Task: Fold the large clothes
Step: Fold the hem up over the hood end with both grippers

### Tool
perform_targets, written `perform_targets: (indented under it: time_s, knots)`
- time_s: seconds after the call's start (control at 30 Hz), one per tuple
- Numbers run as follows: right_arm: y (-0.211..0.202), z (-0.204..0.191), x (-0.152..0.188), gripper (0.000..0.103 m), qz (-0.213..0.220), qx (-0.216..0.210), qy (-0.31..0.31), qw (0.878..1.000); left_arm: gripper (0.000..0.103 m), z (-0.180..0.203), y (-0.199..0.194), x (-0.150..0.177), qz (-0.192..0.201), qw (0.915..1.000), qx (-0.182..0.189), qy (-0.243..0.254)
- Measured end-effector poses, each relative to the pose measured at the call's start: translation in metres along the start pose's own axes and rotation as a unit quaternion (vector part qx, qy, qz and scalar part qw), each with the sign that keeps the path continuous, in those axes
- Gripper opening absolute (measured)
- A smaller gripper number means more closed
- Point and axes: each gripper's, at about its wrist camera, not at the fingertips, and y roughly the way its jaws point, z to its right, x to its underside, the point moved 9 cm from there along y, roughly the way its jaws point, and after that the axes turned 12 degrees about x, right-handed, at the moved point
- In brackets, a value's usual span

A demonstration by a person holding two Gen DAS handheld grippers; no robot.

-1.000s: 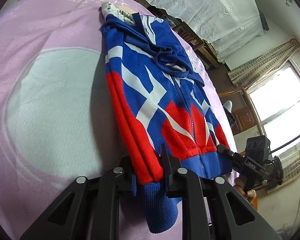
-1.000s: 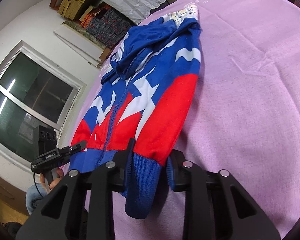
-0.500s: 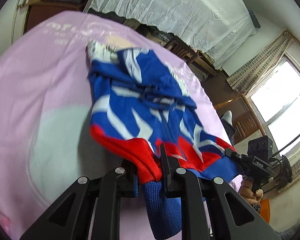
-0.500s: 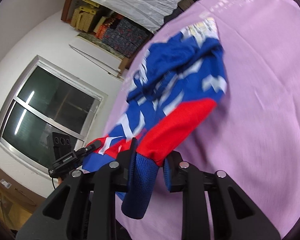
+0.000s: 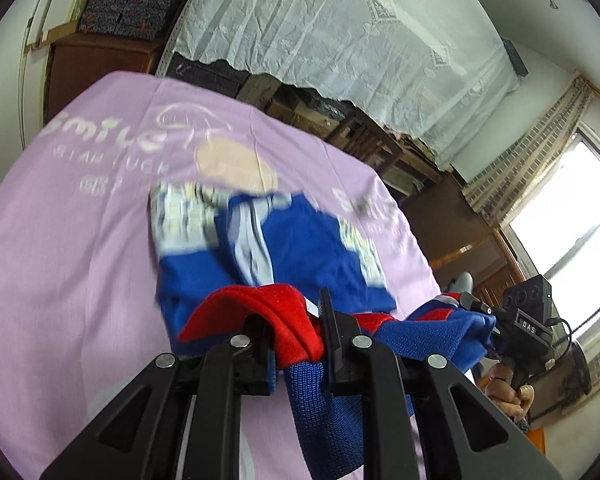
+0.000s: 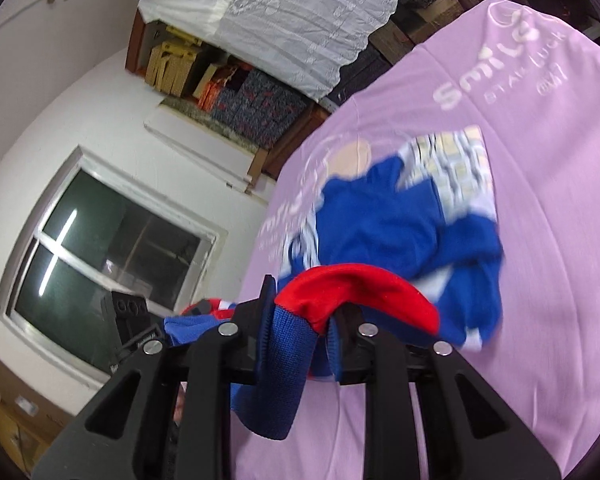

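Left wrist view, left to right. Lilac bedsheet (image 5: 60, 260), thin woven cotton with fine creases; pale print near its far edge reads "smile" (image 5: 104, 136), and the smaller line under it is too blurred to read. A peach round patch (image 5: 236, 166) sits beside that print.

Jacket (image 5: 300, 240): smooth blue knit, white stripes, red panels, a checked pale lining showing at the far end. Its far part lies bunched on the sheet towards the far edge; its near part is lifted off the bed. The hem band is coarse ribbed blue knit.

Left gripper (image 5: 298, 344): black plastic fingers with silver screw heads, clamped on the red fabric and ribbed blue hem, which hangs down between the jaws.

Right gripper (image 5: 480, 316) at the right edge of this view, hand (image 5: 508, 396) on its handle; small label reads "DAS" (image 5: 528, 327). It pinches the other end of the hem. White lace curtain (image 5: 340, 40) hangs behind.

Right wrist view. Dark window (image 6: 100, 264), stacked patterned boxes (image 6: 256, 108) on a shelf. Right gripper (image 6: 300, 332) closed tight on the ribbed hem under a red fold. Sheet print at the far right corner: "Smile" (image 6: 500, 52).
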Motion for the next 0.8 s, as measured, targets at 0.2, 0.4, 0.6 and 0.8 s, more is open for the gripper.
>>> perform_targets:
  time_s: [0.2, 0.4, 0.6, 0.8]
  knots:
    - [0.055, 0.024, -0.068, 0.022, 0.001, 0.009, 0.058, 0.998, 0.017, -0.031, 0.038, -0.051, 0.015, 0.9990, -0.039, -0.014]
    - [0.126, 0.070, -0.094, 0.022, -0.022, 0.047, 0.098, 0.994, 0.017, -0.103, 0.095, -0.058, -0.004, 0.9946, -0.063, -0.082]
    - [0.161, 0.105, -0.085, 0.020, -0.056, 0.032, 0.129, 0.990, 0.017, -0.142, 0.128, -0.035, -0.040, 0.9911, -0.047, -0.118]
    - [0.140, 0.088, -0.090, 0.049, -0.043, -0.002, 0.114, 0.993, 0.023, -0.129, 0.104, -0.046, -0.020, 0.9938, -0.025, -0.107]
